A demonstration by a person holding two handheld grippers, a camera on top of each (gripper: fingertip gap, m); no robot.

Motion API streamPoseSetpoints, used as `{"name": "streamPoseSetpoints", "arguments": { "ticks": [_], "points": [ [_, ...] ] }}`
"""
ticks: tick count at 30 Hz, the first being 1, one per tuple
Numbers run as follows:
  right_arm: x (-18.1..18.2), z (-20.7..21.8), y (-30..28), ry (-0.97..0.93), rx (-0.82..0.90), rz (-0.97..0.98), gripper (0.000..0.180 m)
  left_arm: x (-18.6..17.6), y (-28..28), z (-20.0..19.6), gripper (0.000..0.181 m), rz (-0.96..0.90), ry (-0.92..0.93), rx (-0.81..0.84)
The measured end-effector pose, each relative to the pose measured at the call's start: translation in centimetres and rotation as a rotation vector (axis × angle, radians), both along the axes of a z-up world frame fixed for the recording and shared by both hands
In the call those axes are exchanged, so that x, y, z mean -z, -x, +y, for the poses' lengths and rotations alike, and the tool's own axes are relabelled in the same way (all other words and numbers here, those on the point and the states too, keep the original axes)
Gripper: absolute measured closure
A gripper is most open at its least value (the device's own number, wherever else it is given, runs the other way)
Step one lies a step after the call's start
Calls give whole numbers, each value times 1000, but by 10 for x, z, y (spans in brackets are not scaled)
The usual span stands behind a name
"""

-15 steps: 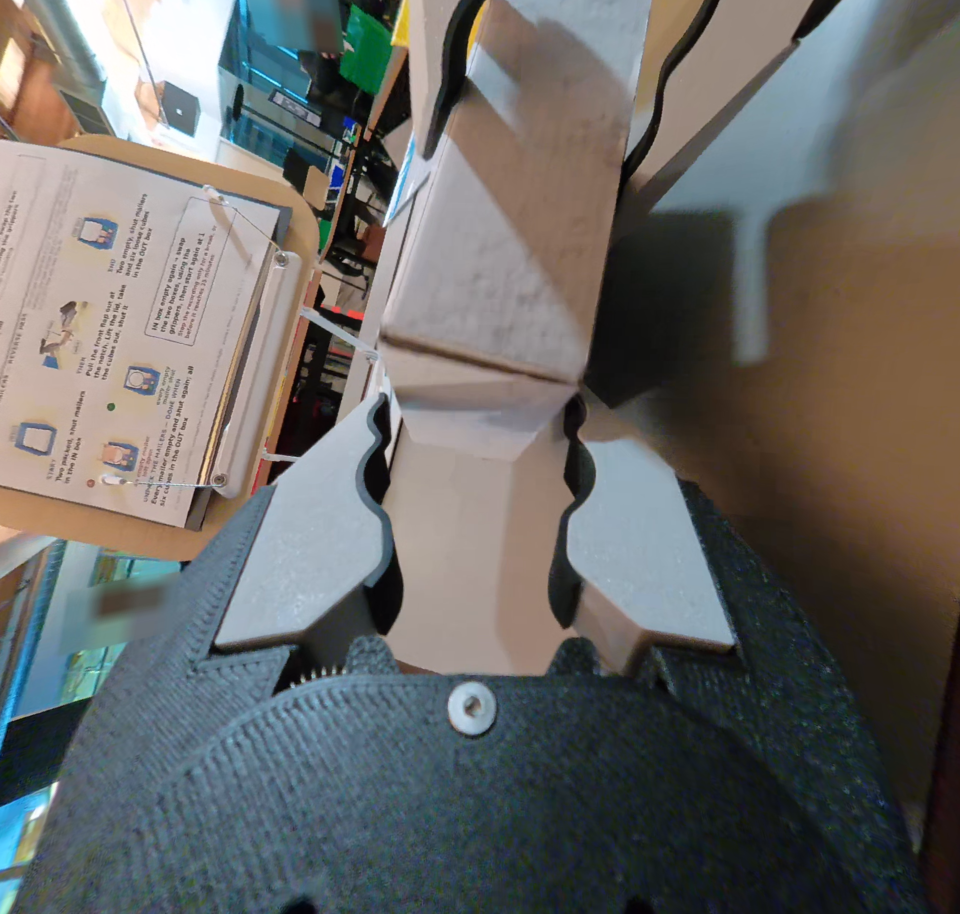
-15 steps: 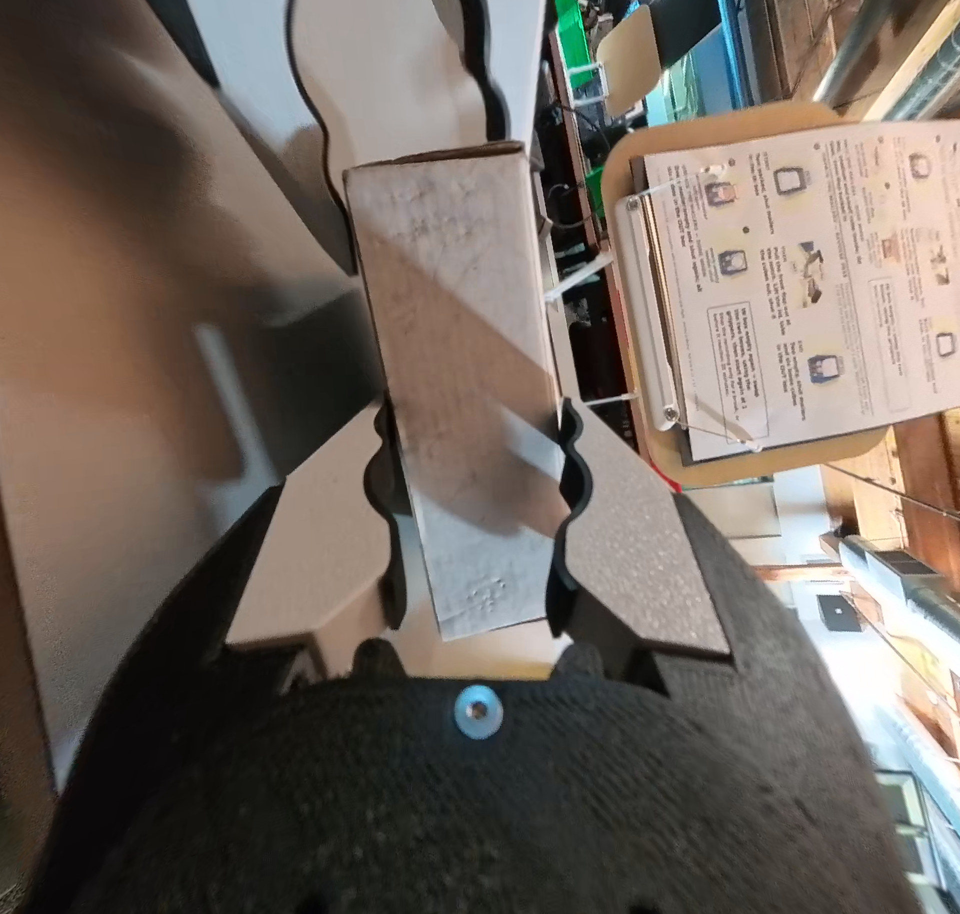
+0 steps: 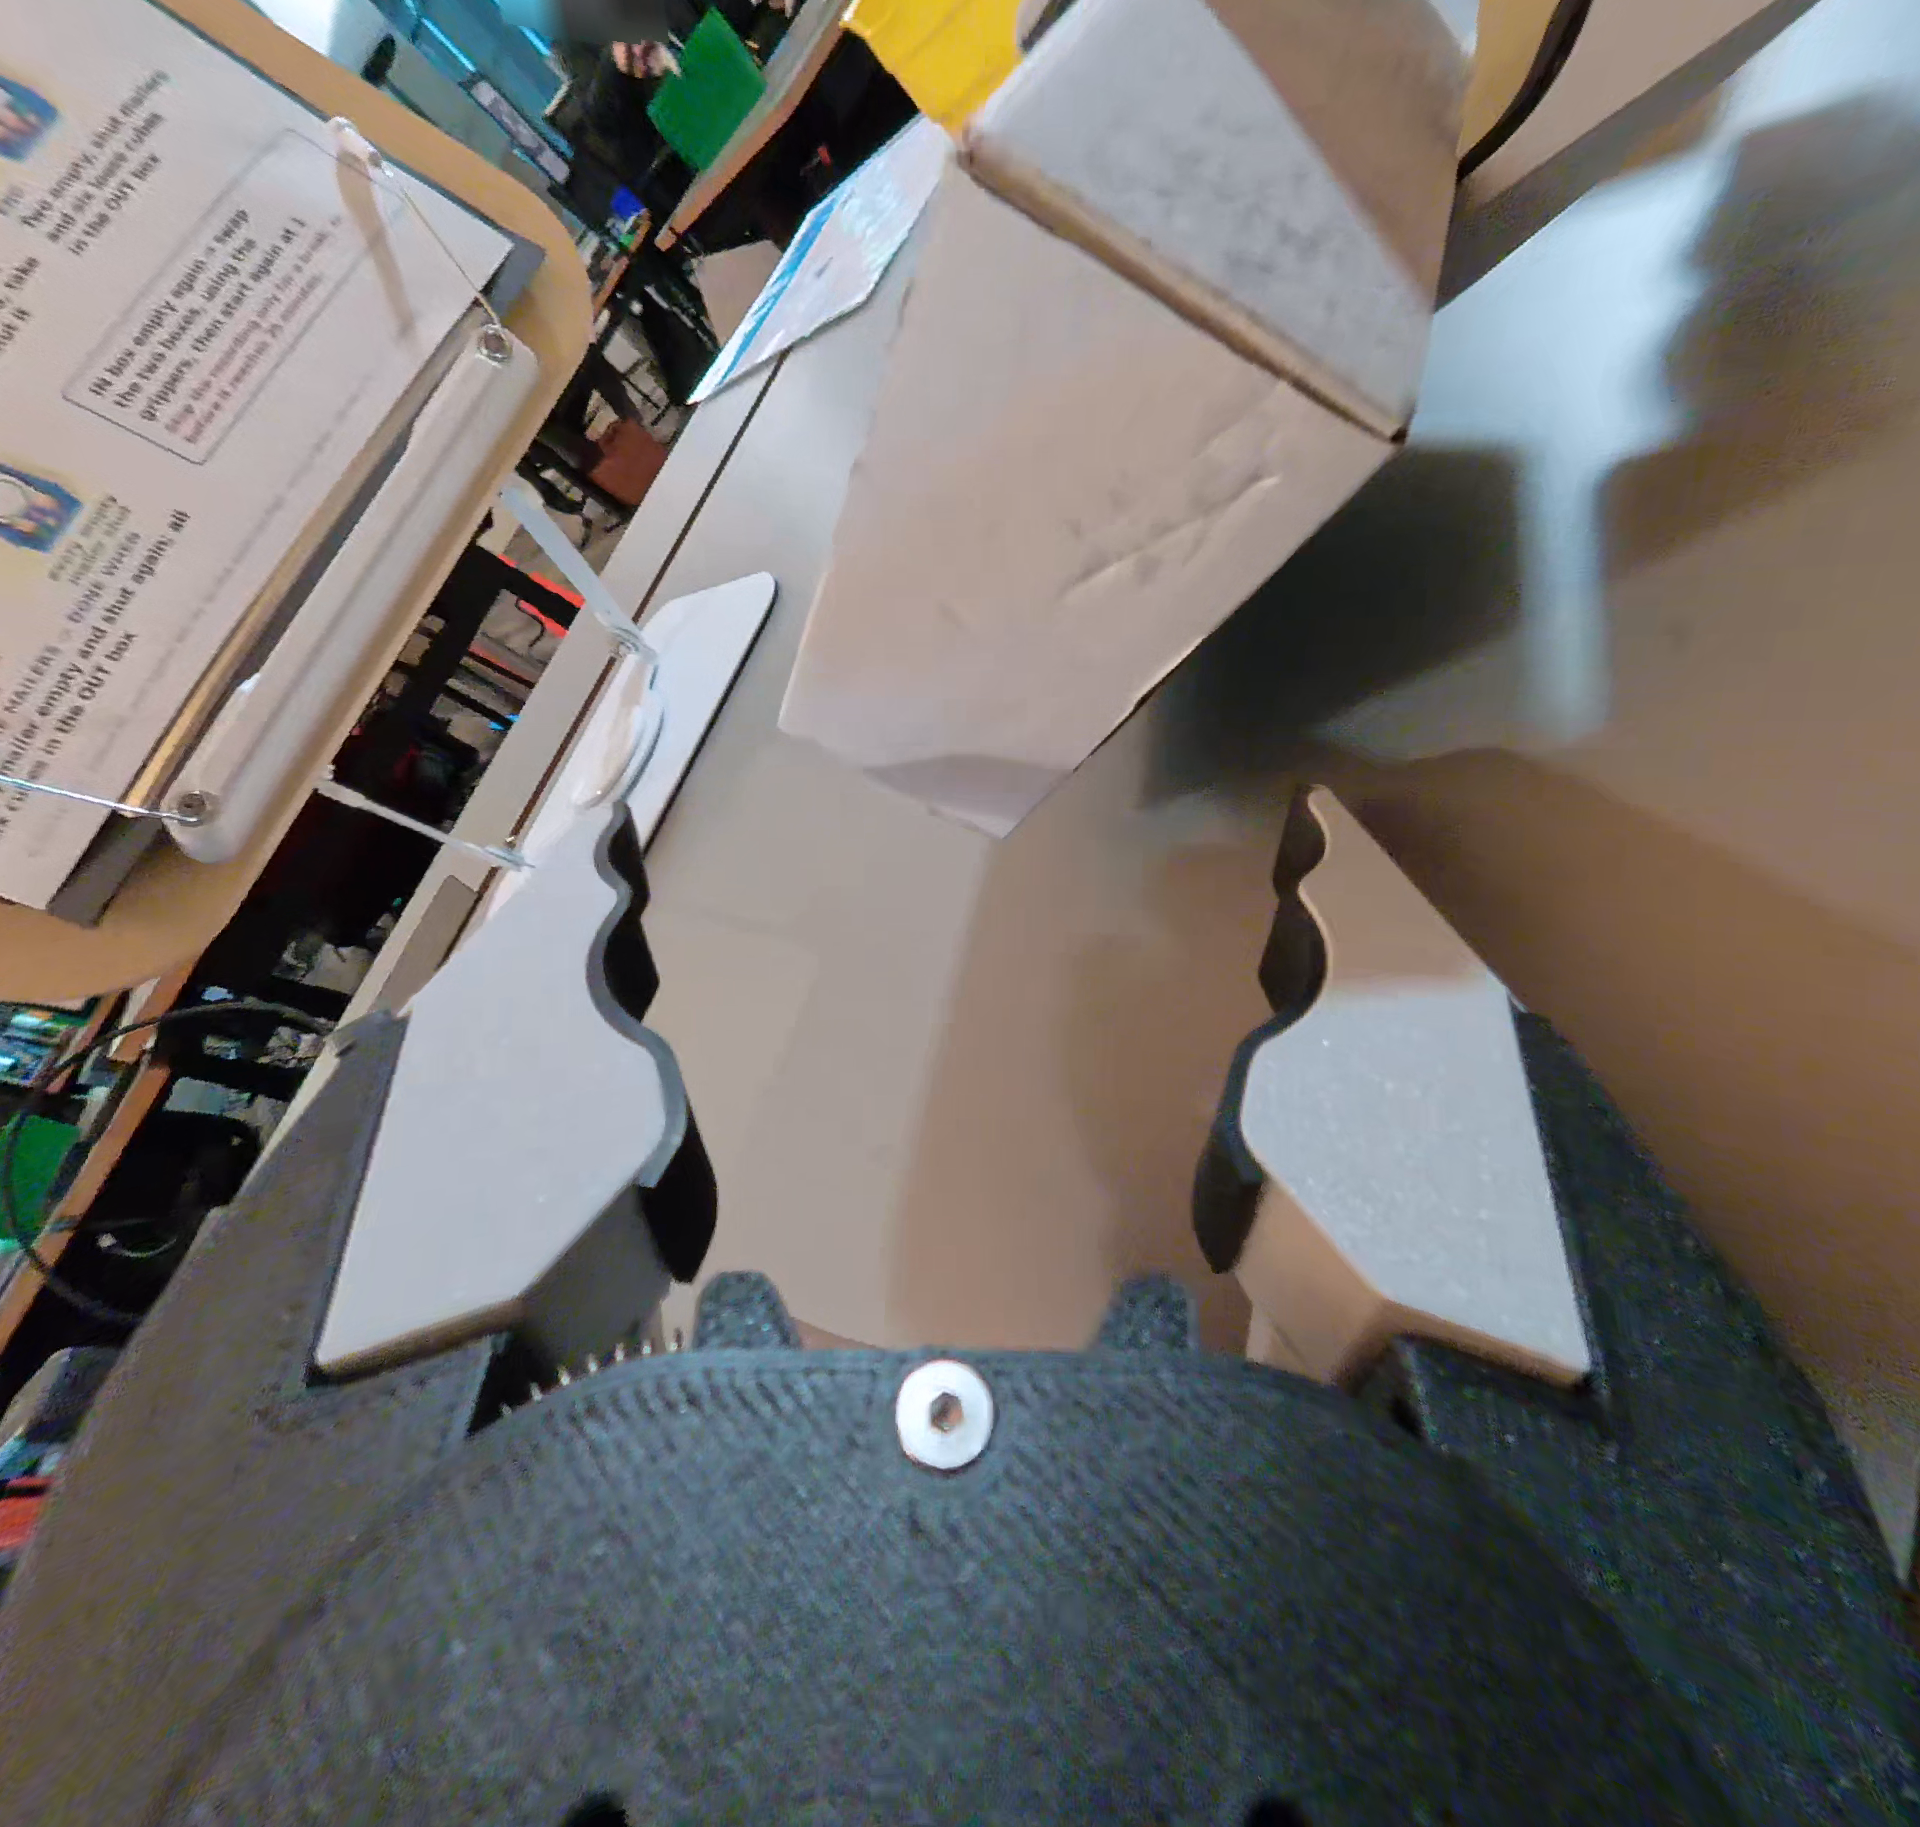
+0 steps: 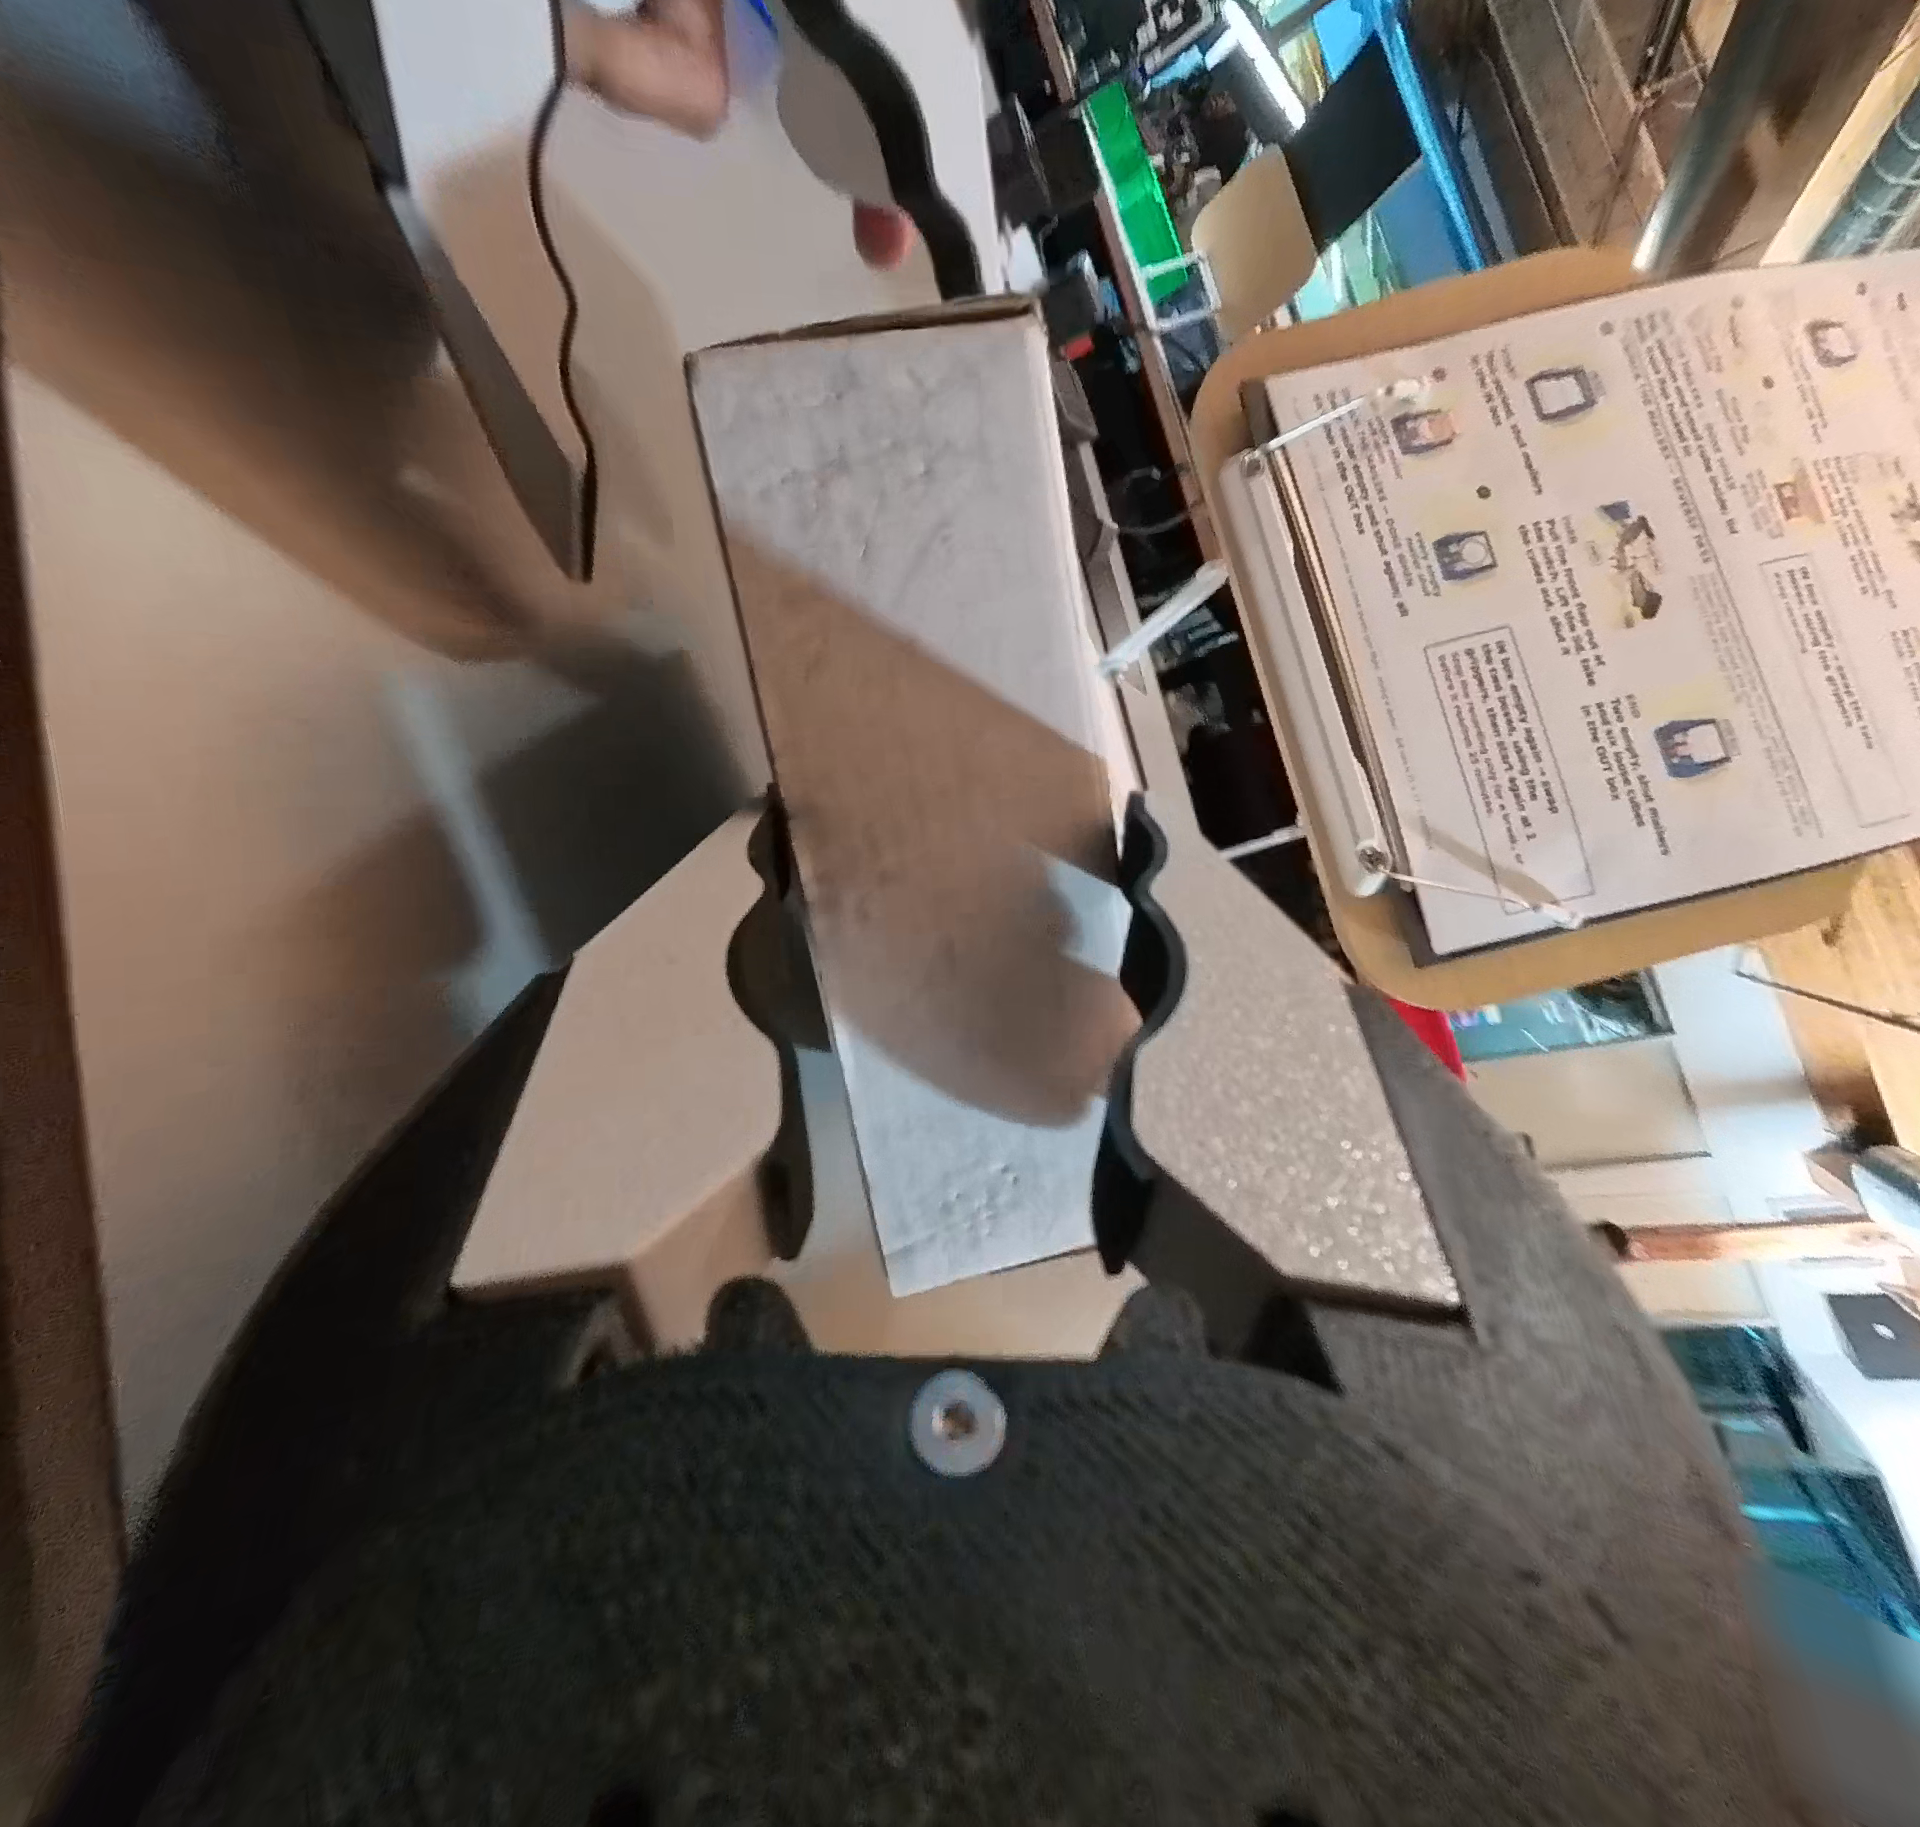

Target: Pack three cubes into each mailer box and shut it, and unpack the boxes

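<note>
Left wrist view: the left claw (image 3: 956, 956) gapes, released, nothing between its fingers. The mailer box (image 3: 1122, 406) sits centre-top, apart from it, lid shut, contents hidden.

Right wrist view: the right claw (image 4: 951, 956) is clamped on the mailer box (image 4: 914, 697) across its narrow sides. It looks like stiff, light cardboard, best pinched at the edges.

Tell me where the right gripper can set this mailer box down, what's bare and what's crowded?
Bare tabletop lies between the open left gripper and the mailer box clamped in the right gripper. Another bare stretch runs left of the box, bordered by a brown cardboard wall. Crowded: the instruction board side and table edge.
</note>
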State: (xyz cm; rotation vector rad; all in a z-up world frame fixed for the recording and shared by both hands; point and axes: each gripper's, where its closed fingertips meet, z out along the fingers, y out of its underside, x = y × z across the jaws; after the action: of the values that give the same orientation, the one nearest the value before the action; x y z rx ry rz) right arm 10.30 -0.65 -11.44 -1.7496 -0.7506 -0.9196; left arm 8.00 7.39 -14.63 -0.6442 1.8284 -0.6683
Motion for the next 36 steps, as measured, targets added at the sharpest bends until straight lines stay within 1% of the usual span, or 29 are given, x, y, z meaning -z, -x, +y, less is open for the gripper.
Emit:
{"name": "streamPoseSetpoints", "arguments": {
  "ticks": [5,8,13,16,23,31,36],
  "points": [
    [-5,1,19,-25,-89,51,116,-3,5,-13,58,-14,8,65],
    [-7,0,25,-36,-125,74,116,-2,7,-20,66,-18,-7,97],
    [-10,0,35,-48,-168,111,116,-4,8,-25,84,-58,-47,117],
    [-8,0,37,-45,-176,91,116,-10,8,-25,103,-85,-51,119],
    [-9,0,37,-55,-172,103,115,-11,8,-24,105,-86,-65,128],
    [-13,3,29,-84,-121,163,112,-11,5,-21,105,-55,-38,99],
    [-16,2,26,-98,-95,149,116,-11,2,-17,105,-49,-20,75]
  ]
}}
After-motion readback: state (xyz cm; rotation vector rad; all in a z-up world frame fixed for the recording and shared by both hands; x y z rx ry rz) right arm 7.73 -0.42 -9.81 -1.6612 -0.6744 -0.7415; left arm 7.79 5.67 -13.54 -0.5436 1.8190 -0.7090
